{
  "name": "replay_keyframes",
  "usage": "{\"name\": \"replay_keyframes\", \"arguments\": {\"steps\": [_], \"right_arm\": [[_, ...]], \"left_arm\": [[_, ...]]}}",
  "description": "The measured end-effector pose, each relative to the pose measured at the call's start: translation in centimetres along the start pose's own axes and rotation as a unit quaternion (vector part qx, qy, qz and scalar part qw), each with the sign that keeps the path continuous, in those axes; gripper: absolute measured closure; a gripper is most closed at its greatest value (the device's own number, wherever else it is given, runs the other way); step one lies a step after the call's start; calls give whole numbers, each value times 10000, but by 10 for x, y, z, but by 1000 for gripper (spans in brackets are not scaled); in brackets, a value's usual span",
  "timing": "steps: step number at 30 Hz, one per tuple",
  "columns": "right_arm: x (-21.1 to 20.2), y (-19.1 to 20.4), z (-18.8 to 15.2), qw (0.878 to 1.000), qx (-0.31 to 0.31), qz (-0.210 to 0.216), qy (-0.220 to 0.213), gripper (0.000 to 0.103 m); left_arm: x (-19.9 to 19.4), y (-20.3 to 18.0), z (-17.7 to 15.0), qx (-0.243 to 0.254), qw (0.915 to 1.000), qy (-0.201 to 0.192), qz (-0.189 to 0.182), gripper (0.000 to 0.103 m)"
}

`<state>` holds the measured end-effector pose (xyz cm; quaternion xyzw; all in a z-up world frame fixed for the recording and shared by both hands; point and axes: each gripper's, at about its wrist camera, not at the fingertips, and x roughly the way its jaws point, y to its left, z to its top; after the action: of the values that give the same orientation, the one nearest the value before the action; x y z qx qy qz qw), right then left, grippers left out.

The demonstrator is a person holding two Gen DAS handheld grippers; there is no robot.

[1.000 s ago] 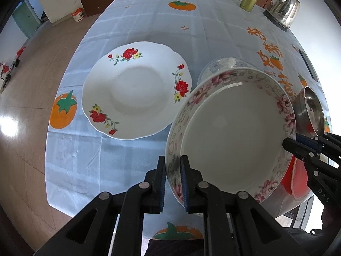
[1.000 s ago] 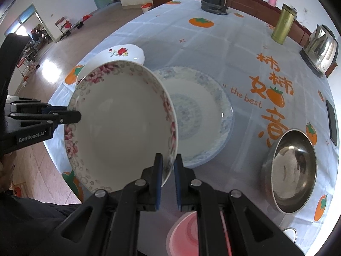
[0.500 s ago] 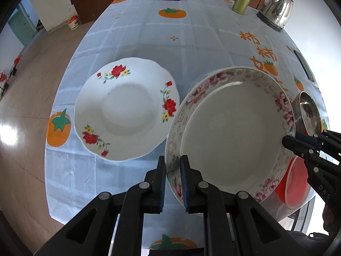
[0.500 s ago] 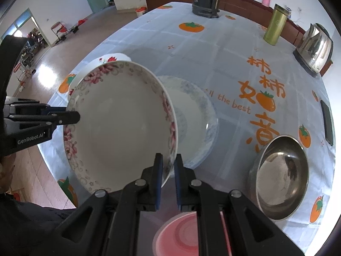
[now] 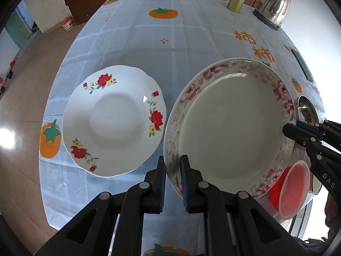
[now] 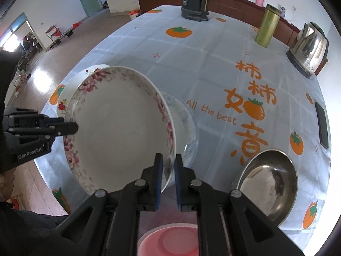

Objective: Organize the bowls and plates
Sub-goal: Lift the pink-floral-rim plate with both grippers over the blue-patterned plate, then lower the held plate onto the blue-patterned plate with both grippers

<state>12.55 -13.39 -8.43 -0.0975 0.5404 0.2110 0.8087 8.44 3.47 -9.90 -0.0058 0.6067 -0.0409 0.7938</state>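
Scalloped plate (image 5: pixel 113 121) left of lifted plate (image 5: pixel 230 132); steel bowl (image 6: pixel 268 181) right.

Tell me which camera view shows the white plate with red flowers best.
The left wrist view. There the white plate with red flowers lies whole and uncovered on the tablecloth, all its flower sprays visible. The right wrist view shows only a sliver of it behind the pink-rimmed plate held by both claws.
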Motion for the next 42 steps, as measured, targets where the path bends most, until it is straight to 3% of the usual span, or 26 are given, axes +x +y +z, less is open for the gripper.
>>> {"name": "replay_keyframes", "arguments": {"steps": [27, 42], "right_arm": [[30, -32, 24, 9993, 45, -278, 261, 92], [41, -29, 27, 9985, -69, -263, 466, 92]], "left_arm": [[22, -18, 28, 111, 9998, 185, 26, 89], [27, -17, 23, 56, 9993, 364, 16, 89]]}}
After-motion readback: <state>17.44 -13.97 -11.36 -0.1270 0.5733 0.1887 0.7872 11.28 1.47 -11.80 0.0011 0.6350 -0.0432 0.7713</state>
